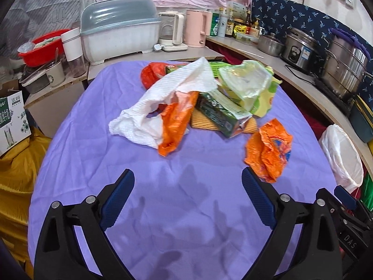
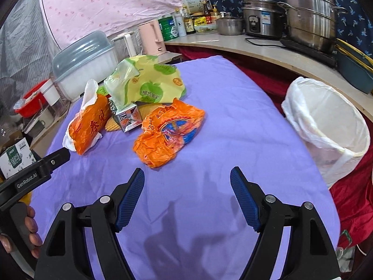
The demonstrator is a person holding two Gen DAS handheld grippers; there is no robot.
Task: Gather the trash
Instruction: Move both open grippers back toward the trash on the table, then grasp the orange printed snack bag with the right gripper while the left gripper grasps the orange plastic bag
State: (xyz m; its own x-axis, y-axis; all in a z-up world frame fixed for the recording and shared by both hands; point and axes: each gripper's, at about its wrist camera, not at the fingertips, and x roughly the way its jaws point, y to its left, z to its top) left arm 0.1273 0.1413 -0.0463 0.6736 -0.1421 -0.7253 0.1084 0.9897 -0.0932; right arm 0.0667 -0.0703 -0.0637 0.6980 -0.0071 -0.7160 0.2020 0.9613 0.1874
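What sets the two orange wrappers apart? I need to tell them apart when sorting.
The crumpled orange wrapper lies alone on the purple cloth, nearest the bin; the long orange wrapper sits in the pile against the white paper towel. The crumpled one shows a blue and red print; the long one shows red lettering only. Both are thin orange plastic, and neither is gripped.

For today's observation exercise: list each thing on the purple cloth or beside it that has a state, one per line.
Left tool: open, empty.
Right tool: open, empty.
Orange wrapper: crumpled, lying apart.
Paper towel: crumpled, on the pile.
Green carton: on its side.
Bin: lined, open.
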